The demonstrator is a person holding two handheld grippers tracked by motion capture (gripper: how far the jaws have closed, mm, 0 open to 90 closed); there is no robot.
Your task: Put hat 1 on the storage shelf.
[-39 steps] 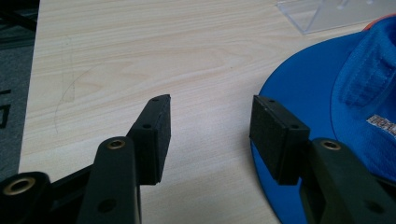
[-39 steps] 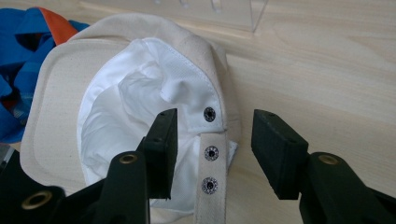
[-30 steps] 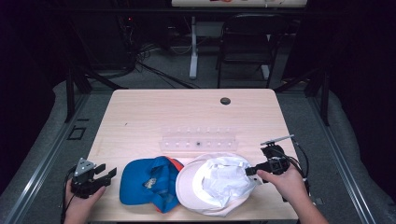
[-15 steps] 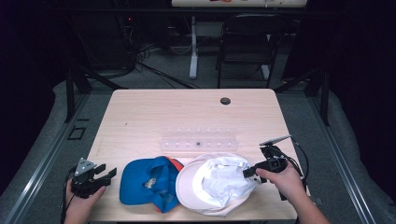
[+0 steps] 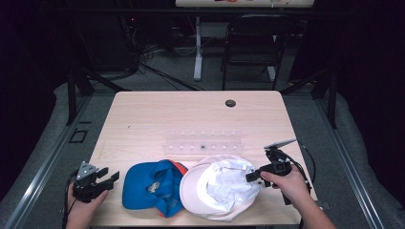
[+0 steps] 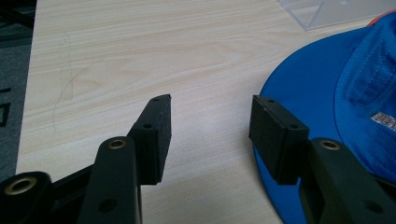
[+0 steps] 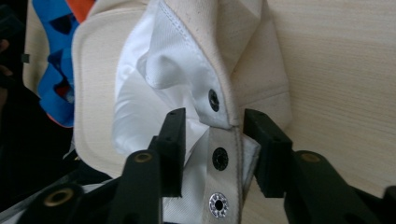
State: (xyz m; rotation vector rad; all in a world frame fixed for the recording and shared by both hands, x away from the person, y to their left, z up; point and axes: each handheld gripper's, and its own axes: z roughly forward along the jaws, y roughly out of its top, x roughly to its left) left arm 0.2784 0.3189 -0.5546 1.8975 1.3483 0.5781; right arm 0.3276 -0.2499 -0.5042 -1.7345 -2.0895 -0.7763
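The wooden table (image 5: 157,114) carries everything, and along its near edge sit two hats. At about five o'clock on the tabletop lies the white hat (image 5: 217,188), upside down with its pale lining showing; right beside it at seven o'clock, touching its brim, lies the blue cap (image 5: 150,183). Past both, toward twelve o'clock, a clear plastic tray (image 5: 203,143) rests flat at mid-table.

Over on the white hat's three o'clock side, the right gripper (image 5: 253,176) is at the rim. In the right gripper view its jaws have just been closing, and the snap strap (image 7: 225,154) at the hat's back stands between them, the pads near it on either side; a firm pinch cannot be told.

The left gripper (image 5: 112,175) waits at nine o'clock of the blue cap, jaws wide apart over bare wood.
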